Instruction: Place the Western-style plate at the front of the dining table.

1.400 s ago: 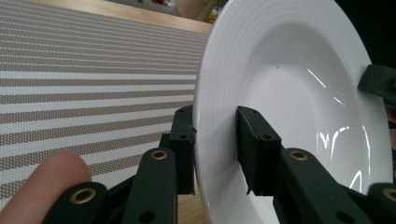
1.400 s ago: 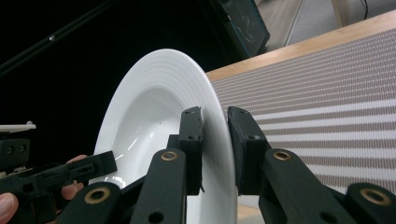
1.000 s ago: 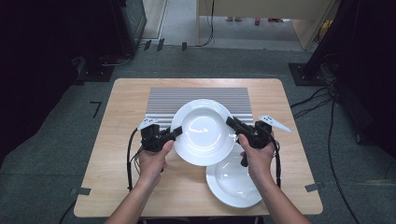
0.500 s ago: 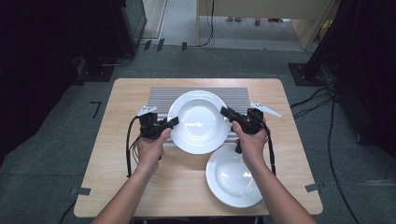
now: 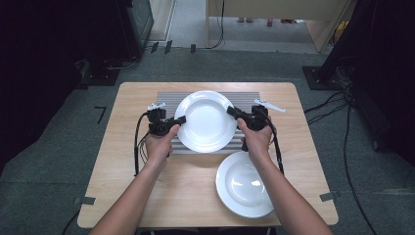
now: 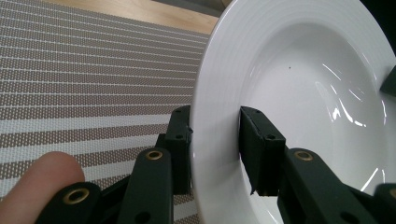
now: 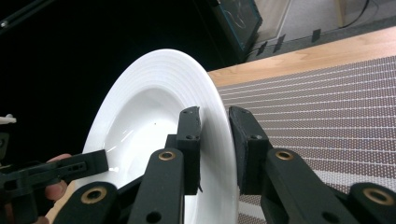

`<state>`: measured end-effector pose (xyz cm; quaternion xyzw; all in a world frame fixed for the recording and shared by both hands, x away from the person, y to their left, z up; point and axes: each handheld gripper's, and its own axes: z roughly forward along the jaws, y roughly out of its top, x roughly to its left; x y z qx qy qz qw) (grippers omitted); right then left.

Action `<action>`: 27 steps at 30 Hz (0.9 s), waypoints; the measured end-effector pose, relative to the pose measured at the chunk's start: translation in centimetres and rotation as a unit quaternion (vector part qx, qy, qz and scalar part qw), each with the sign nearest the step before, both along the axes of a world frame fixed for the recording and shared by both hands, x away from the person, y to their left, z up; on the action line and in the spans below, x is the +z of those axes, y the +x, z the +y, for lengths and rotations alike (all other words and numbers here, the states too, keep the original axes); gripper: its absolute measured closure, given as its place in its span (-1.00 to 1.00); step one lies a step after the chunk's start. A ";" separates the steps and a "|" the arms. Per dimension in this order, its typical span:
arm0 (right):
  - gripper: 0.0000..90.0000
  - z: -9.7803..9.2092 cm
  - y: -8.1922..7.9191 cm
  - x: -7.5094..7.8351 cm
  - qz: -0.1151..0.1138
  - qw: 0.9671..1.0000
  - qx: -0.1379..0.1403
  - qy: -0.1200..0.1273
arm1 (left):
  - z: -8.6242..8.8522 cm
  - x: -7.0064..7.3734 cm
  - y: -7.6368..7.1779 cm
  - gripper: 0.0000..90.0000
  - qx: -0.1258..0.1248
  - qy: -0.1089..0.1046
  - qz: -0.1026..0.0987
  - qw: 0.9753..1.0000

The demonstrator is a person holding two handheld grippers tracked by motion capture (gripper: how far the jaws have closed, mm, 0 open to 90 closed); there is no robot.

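Plate [image 5: 207,120], white, glossy and round with a deep well and faintly ridged rim, is held over the striped woven mat [image 5: 171,100] on the wooden surface [image 5: 132,166]. Its left rim is clamped between the black jaws of the left tool [image 5: 180,120], its right rim by the right tool [image 5: 231,111]. A second white plate [image 5: 244,183] lies on the surface nearer the person. No writing can be read.
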<state>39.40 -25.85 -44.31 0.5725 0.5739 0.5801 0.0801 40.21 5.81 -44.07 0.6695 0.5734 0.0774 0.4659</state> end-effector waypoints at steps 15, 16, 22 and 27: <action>0.62 -0.2 5.3 -4.0 0.071 0.997 -0.034 0.014 | -1.0 -1.8 4.9 0.52 0.021 0.006 0.046 0.999; 0.63 -0.1 5.4 -4.2 0.078 0.996 -0.034 0.021 | -0.9 -2.1 5.1 0.52 0.024 0.004 0.051 0.998; 0.61 0.2 6.5 -5.1 0.095 0.995 -0.033 0.011 | -0.7 -3.4 6.4 0.52 0.028 -0.002 0.074 0.997; 0.60 0.2 7.3 -5.9 0.107 0.994 -0.038 0.004 | -0.8 -4.4 7.1 0.51 0.031 -0.002 0.090 0.995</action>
